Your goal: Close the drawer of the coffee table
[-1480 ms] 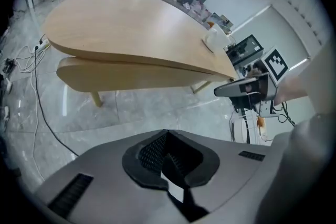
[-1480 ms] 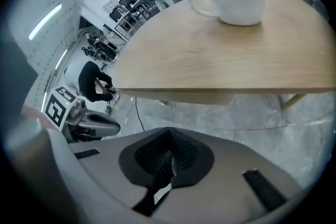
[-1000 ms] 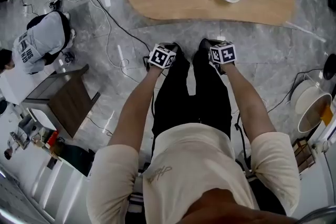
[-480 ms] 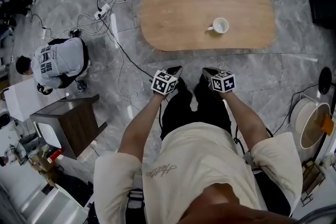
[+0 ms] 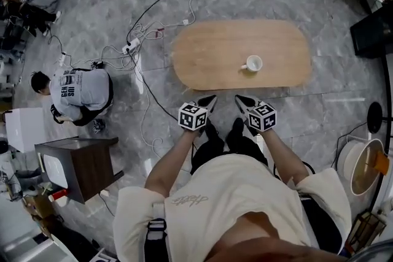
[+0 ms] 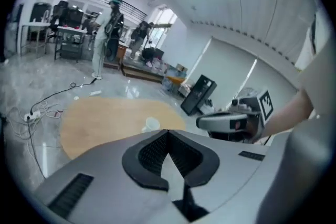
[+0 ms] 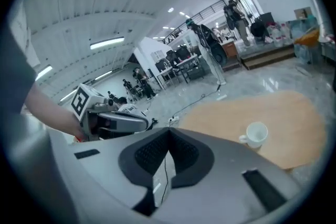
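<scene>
Both sets of fingers (image 6: 149, 160) clenched empty, left gripper (image 5: 210, 98) beside right gripper (image 5: 239, 99), near the coffee table (image 5: 215, 52), not touching.

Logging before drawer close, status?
Left gripper and right gripper shut, empty, short of coffee table. Drawer not in view. Cup on top; nothing seen blocking.

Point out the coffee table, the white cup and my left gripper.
coffee table (image 5: 202, 64): head view, bare wood of its top.
white cup (image 5: 253, 62): head view, its bowl.
left gripper (image 5: 210, 99): head view, at its fingertips.
</scene>
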